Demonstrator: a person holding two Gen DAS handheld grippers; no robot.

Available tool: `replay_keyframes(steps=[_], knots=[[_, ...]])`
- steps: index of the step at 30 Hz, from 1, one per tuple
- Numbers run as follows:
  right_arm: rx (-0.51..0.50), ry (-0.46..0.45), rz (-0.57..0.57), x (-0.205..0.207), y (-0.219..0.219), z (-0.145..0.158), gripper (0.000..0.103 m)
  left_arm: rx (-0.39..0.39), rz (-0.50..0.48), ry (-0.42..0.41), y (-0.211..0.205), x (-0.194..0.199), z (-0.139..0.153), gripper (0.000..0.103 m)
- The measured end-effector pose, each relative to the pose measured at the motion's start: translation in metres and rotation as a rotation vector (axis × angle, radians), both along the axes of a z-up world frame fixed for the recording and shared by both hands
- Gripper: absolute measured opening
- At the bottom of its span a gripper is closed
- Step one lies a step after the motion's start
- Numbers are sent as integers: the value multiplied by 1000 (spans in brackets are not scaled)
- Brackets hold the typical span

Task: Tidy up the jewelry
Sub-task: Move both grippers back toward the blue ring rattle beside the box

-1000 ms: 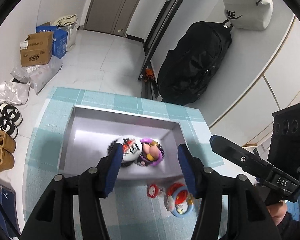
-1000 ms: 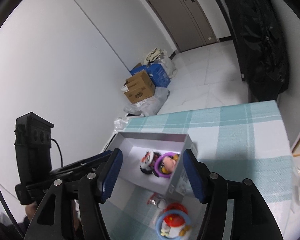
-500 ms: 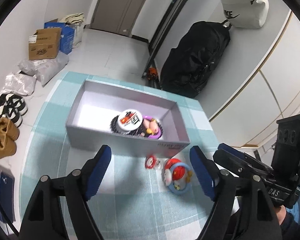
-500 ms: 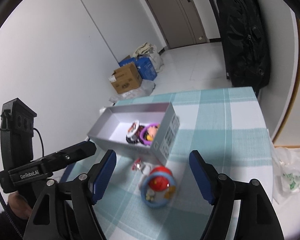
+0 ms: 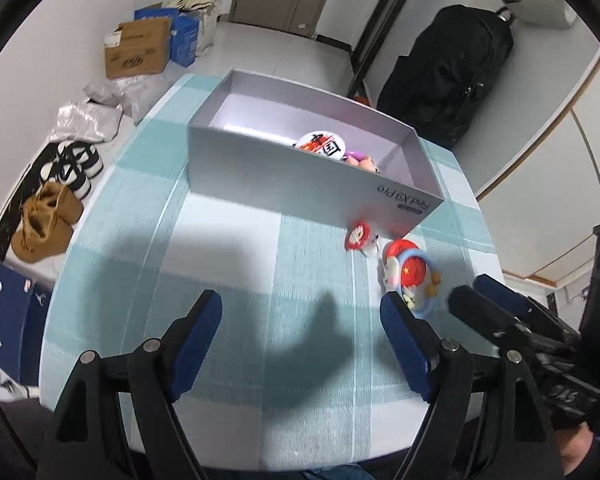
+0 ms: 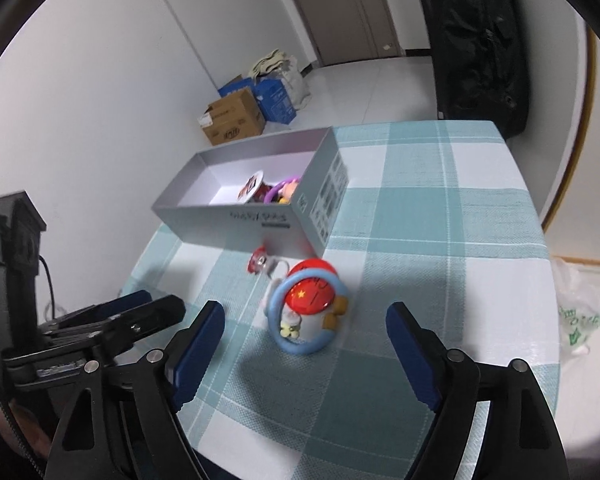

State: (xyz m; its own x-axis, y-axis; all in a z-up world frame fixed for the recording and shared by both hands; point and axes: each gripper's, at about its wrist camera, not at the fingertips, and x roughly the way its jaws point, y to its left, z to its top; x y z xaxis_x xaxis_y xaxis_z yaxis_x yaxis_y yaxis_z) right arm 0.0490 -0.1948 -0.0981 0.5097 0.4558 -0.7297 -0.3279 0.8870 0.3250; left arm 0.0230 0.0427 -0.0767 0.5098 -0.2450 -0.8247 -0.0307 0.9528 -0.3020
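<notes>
A grey open box (image 5: 284,178) (image 6: 236,220) stands on the checked tablecloth and holds a round black-and-white badge (image 5: 320,145) (image 6: 254,186) and a purple-ringed trinket (image 5: 360,160) (image 6: 286,188). In front of it lie a small red charm (image 5: 358,236) (image 6: 259,261) and a blue ring with a red ball toy (image 5: 412,276) (image 6: 308,308). My left gripper (image 5: 300,336) is open and empty over the cloth, left of the blue ring. My right gripper (image 6: 306,350) is open and empty just before the blue ring; it also shows in the left wrist view (image 5: 500,316).
The table (image 6: 440,208) has a teal and white checked cloth. Cardboard boxes (image 5: 138,50), shoes (image 5: 46,220) and parcels lie on the floor at the left. A black bag (image 5: 444,76) leans on the wall behind. A plastic bag (image 6: 580,320) lies right of the table.
Both grippers have pulled back from over the box towards the table's near edge and have opened wider. The badge and purple trinket stay in the box.
</notes>
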Motion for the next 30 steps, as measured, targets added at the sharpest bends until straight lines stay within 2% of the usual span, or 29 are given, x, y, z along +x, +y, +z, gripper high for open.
replay_keyframes(steps=[5,11,15,19,25,29,30], knots=[[-43,26,11,1,11,-12,83,13,24,55,2,-5,-8,78],[-47,38,12,9,22,-18,83,58,23,17,0,-7,-3,78],[-35,48,6,13,24,-21,83,50,40,1,6,-7,-2,78],[-1,54,7,15,19,-21,83,120,100,15,10,-9,-7,78],[-48,25,20,15,26,-21,83,107,102,11,12,-8,-9,78],[-110,-6,46,12,36,-23,76,110,94,6,10,-9,-8,78],[-132,-21,54,11,39,-23,72,111,92,4,11,-9,-7,78]])
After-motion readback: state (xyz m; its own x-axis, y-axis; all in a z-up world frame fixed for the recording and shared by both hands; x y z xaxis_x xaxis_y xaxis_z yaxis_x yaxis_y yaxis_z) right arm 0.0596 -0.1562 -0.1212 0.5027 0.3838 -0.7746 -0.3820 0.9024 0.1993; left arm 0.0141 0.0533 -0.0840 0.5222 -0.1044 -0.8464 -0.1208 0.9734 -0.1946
